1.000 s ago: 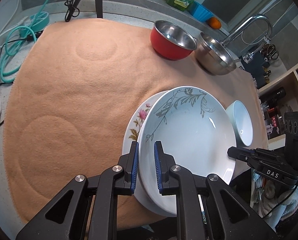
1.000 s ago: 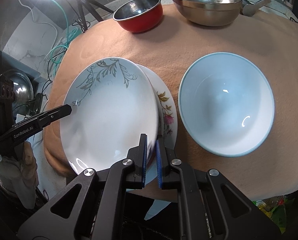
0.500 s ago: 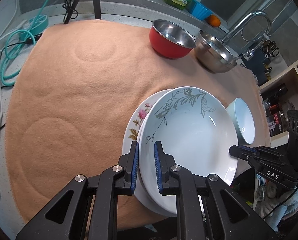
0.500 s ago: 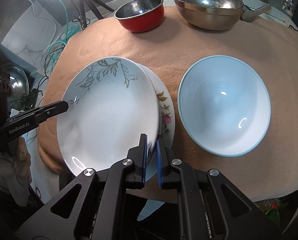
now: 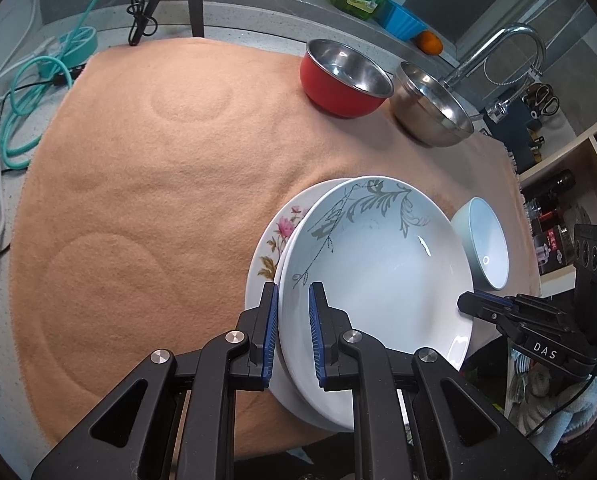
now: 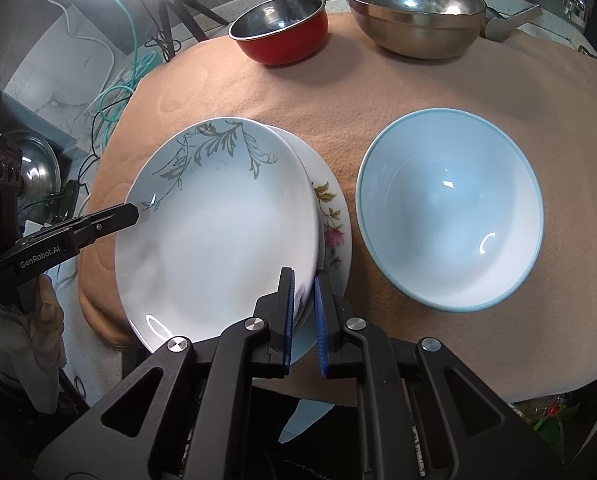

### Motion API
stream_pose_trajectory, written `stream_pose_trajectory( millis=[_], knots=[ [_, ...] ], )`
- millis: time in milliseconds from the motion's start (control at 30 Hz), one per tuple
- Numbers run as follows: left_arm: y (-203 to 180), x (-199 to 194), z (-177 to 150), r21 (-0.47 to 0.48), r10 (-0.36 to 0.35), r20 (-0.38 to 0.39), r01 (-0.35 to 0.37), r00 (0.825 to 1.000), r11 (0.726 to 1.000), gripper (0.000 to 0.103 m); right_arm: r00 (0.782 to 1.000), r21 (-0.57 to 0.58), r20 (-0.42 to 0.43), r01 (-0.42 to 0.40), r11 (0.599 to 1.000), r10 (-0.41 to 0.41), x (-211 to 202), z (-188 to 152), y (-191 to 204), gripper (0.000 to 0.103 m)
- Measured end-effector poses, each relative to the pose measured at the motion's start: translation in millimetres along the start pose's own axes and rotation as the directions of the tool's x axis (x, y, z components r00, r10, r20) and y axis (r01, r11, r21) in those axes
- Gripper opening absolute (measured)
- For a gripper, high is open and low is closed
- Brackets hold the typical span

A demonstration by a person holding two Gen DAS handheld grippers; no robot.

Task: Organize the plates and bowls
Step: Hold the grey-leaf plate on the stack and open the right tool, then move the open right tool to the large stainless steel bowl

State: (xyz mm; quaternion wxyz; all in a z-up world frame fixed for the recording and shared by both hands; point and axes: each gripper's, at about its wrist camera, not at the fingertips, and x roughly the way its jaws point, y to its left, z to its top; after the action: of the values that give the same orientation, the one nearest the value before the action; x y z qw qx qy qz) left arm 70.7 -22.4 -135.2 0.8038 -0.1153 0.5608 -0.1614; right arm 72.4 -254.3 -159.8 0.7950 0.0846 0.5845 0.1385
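A white plate with a grey leaf pattern (image 5: 378,272) (image 6: 218,232) lies over a floral plate (image 5: 274,240) (image 6: 332,224) on the orange cloth. It covers most of the floral plate; whether they touch I cannot tell. My left gripper (image 5: 292,332) is shut on the leaf plate's near-left rim. My right gripper (image 6: 303,312) is shut on the opposite rim. Each gripper shows in the other's view, the left gripper (image 6: 132,212) and the right gripper (image 5: 468,302). A light blue bowl (image 6: 450,216) (image 5: 486,240) stands right of the plates, apart from them.
A red bowl with a steel inside (image 5: 342,80) and a larger steel bowl (image 5: 430,108) stand at the cloth's far edge by the tap (image 5: 510,48). Cables (image 5: 26,100) lie off the cloth's left side. The cloth (image 5: 138,200) left of the plates is bare.
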Motion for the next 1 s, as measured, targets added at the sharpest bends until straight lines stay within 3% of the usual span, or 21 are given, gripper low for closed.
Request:
stream_pose_trajectory(
  millis=[600, 667, 767, 1000],
  knots=[
    [-7, -18, 19, 0.003, -0.021, 0.057, 0.021, 0.998, 1.0, 0.014, 0.996, 0.013, 0.087, -0.029, 0.999, 0.028, -31, 10, -5, 0.011],
    [-12, -20, 23, 0.012, -0.025, 0.066, 0.025, 0.997, 1.0, 0.014, 0.994, 0.015, 0.108, -0.033, 0.999, 0.031, -39, 13, -8, 0.013],
    [-18, -20, 30, 0.023, -0.036, 0.074, 0.035, 0.997, 0.999, 0.014, 0.99, 0.018, 0.14, -0.034, 0.999, 0.031, -50, 18, -13, 0.028],
    [-36, -19, 52, 0.056, -0.061, 0.097, 0.055, 0.993, 0.997, 0.014, 0.978, 0.039, 0.208, -0.018, 0.999, 0.009, -76, 33, -33, 0.028]
  ],
)
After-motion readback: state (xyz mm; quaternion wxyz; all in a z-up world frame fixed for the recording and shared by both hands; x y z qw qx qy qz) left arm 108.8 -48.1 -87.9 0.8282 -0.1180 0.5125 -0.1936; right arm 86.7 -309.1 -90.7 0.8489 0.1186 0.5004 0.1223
